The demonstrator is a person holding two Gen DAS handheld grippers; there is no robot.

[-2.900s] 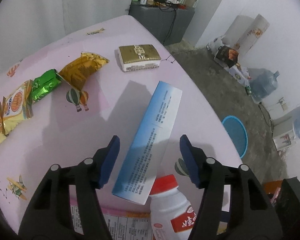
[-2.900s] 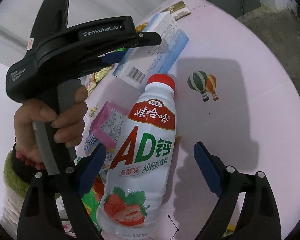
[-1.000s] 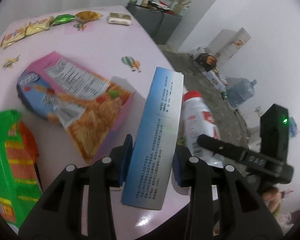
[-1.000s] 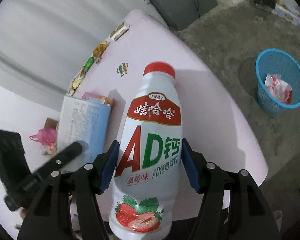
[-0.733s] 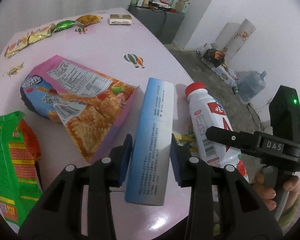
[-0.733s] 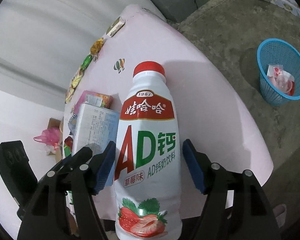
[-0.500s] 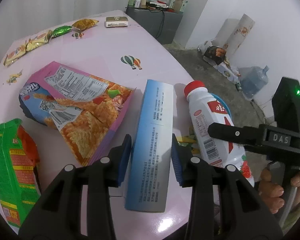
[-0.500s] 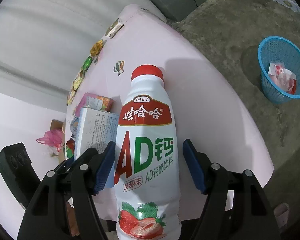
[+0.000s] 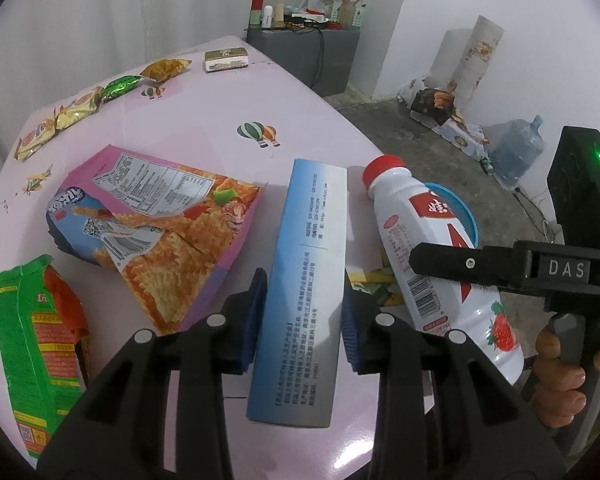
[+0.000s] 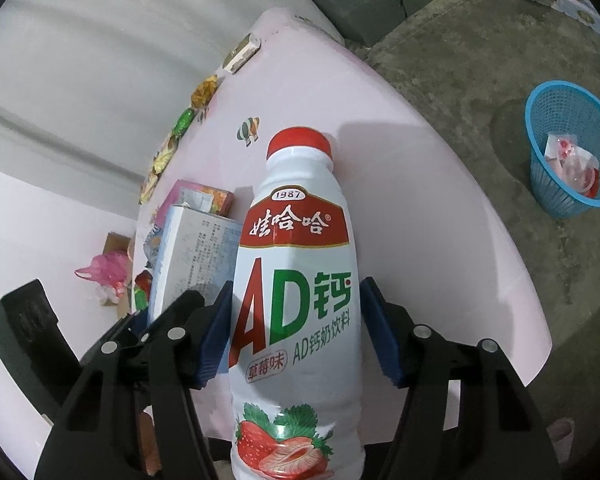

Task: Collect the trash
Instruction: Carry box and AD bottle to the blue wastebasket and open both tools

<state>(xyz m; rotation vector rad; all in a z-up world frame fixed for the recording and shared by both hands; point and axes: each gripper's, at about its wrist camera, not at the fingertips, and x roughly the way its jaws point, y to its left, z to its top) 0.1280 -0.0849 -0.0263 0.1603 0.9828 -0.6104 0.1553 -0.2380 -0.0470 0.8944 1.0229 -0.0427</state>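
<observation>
The round pink surface point(image 9: 204, 128), printed with small hot-air balloons, fills most of both views, with bare concrete floor beyond its edge. On that floor, well apart from the surface, stands a blue plastic mesh waste basket point(image 10: 540, 128) with crumpled wrappers inside.

A torn pink and orange cracker bag point(image 9: 156, 216) lies flat on the surface, and a green and red snack packet point(image 9: 32, 344) lies near it at the left edge of the left wrist view. Along the far rim sit a row of small yellow, green and gold wrappers point(image 9: 100, 98) and a small gold and white box point(image 9: 225, 59).

The left claw point(image 9: 304, 318) is clamped on a long blue and white cardboard carton point(image 9: 306, 280), its blue pads pressed on the carton's two long sides; the jaws have just been closing. The carton is tilted, with its far end towards the middle of the surface.

The right claw point(image 10: 296, 332) grips a white plastic drink bottle with a red cap and strawberry label point(image 10: 296, 280) about its middle, jaws also just closing in. The bottle is held over the surface just beside the carton, cap pointing away. A person's hand point(image 9: 560, 364) wraps the right tool's handle.
</observation>
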